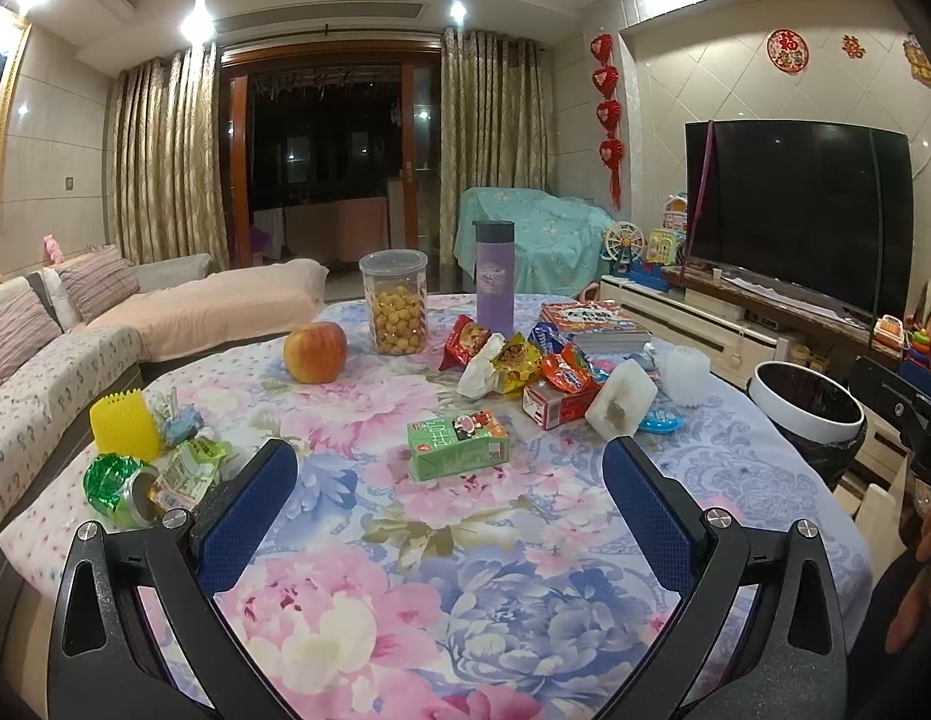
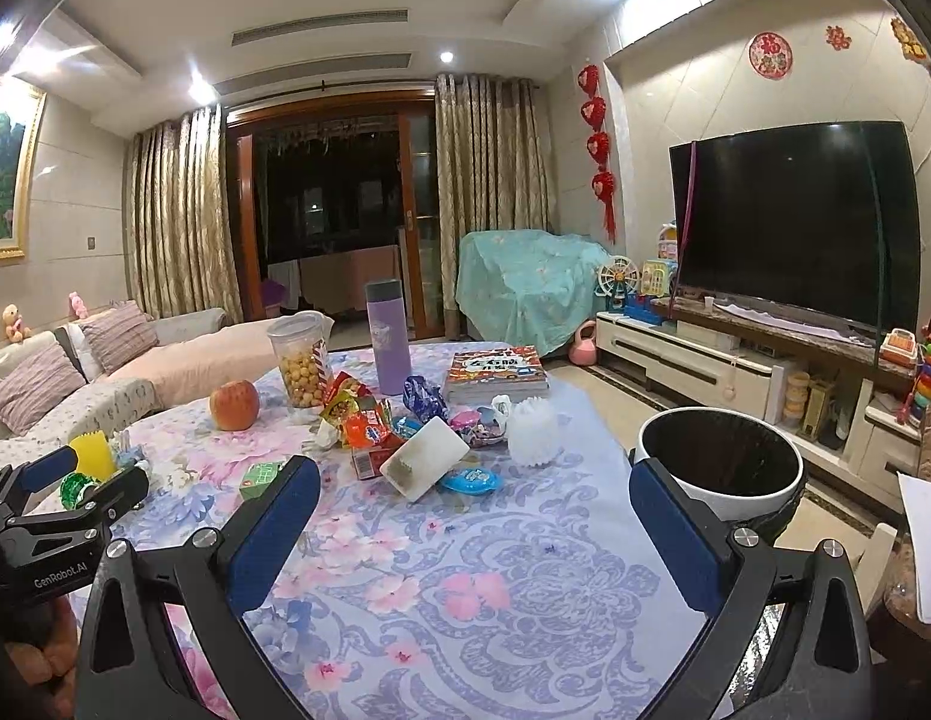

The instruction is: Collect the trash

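Floral tablecloth (image 1: 465, 570), green carton (image 1: 457, 443) ahead between left tool's (image 1: 450, 480) spread fingers, right tool (image 2: 474, 510) open.

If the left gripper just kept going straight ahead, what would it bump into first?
Probably the green rectangular drink carton lying on the floral tablecloth; it sits centred ahead of the open left gripper, though depth is uncertain.

Lit living rm, gold curtains (image 1: 159, 156), dark balcony door (image 1: 327, 150), sofa (image 1: 105, 324), TV (image 2: 795, 216) on cabinet, tiled walls
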The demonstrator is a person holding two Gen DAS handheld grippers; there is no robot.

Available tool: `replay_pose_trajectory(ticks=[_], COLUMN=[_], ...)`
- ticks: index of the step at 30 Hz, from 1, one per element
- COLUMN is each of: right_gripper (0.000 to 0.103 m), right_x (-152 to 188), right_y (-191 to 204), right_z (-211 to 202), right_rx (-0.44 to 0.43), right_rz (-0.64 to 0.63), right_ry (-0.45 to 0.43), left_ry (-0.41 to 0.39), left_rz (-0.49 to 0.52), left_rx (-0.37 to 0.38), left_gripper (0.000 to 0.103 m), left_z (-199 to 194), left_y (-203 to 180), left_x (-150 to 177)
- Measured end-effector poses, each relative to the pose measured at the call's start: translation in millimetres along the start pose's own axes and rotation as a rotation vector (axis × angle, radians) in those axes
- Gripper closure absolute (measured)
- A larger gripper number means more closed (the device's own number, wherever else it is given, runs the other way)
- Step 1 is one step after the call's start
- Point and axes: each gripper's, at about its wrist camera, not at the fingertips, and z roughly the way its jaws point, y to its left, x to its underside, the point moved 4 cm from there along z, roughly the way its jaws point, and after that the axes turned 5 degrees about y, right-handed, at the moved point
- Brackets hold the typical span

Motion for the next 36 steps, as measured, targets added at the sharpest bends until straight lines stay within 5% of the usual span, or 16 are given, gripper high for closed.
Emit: replay_pose_trajectory(ticks=[36], right_gripper=[0.000], right_x=[3.6], right_y=[2.0], right_z=[0.0], right_rx=[-0.016], right_rz=[0.005], right_ry=[0.002], left_ry=[0.015], left_rz=[-0.006], left_rx=[-0.001], left_gripper=[0.000], left_z=[5.1], left_y=[3.5], left_x=[5.8])
